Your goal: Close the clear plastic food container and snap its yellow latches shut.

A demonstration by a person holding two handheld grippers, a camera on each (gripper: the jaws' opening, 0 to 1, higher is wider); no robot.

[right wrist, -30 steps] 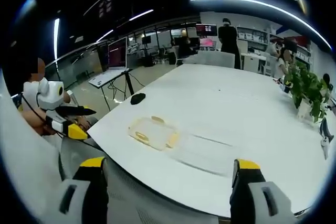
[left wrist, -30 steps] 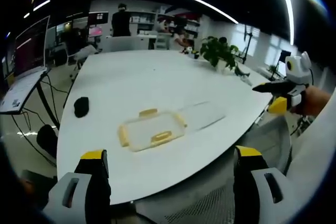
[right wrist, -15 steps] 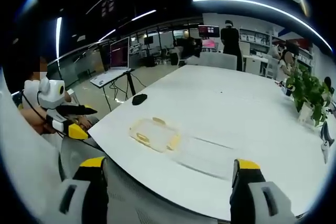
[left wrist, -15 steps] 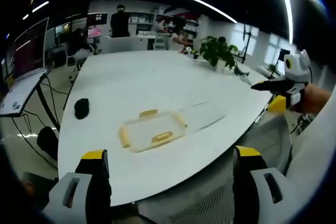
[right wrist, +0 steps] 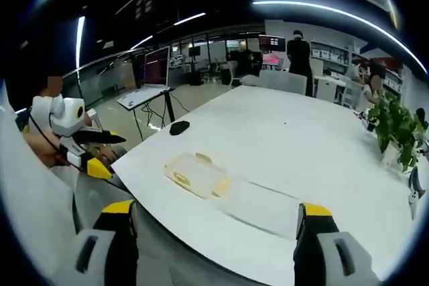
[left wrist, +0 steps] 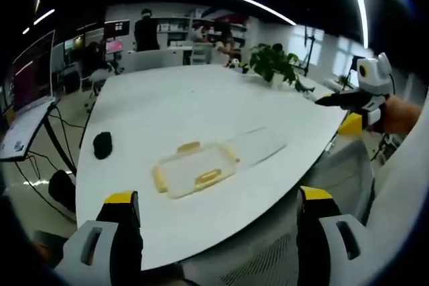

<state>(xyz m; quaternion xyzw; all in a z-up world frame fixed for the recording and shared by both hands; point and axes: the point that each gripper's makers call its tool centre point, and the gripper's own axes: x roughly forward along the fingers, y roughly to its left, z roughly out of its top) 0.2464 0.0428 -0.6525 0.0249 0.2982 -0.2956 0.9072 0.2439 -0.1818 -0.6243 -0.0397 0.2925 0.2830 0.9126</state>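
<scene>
Left gripper view, left to right: black mouse [left wrist: 102, 145] lying on white desk [left wrist: 181, 98], well apart from the container. Left tool [left wrist: 218, 222] held low at the near desk edge, jaws spread wide, gripping nothing. Clear plastic food container [left wrist: 194, 169] resting on the desk between and beyond the jaws, open, with yellow latches [left wrist: 208, 178] folded out at its sides. Clear lid [left wrist: 260, 145] lying flat on the desk, touching the container's right end. Potted plant [left wrist: 273, 63] standing near the far right desk edge. Right tool [left wrist: 340, 100] entering from the right, off the desk, held in a person's hand [left wrist: 401, 113]; jaw gap not readable from this angle.

Right gripper view, left to right: left tool [right wrist: 100, 138] at the left, off the desk, well apart from the container. Black mouse [right wrist: 178, 127] near the far left desk corner. Container [right wrist: 196, 174] on the desk [right wrist: 301, 145], ahead of the left jaw. Lid [right wrist: 265, 203] flat beside it, toward the right jaw. Right tool [right wrist: 213, 222] with jaws wide apart, empty. Plant [right wrist: 395, 125] at the far right.
</scene>
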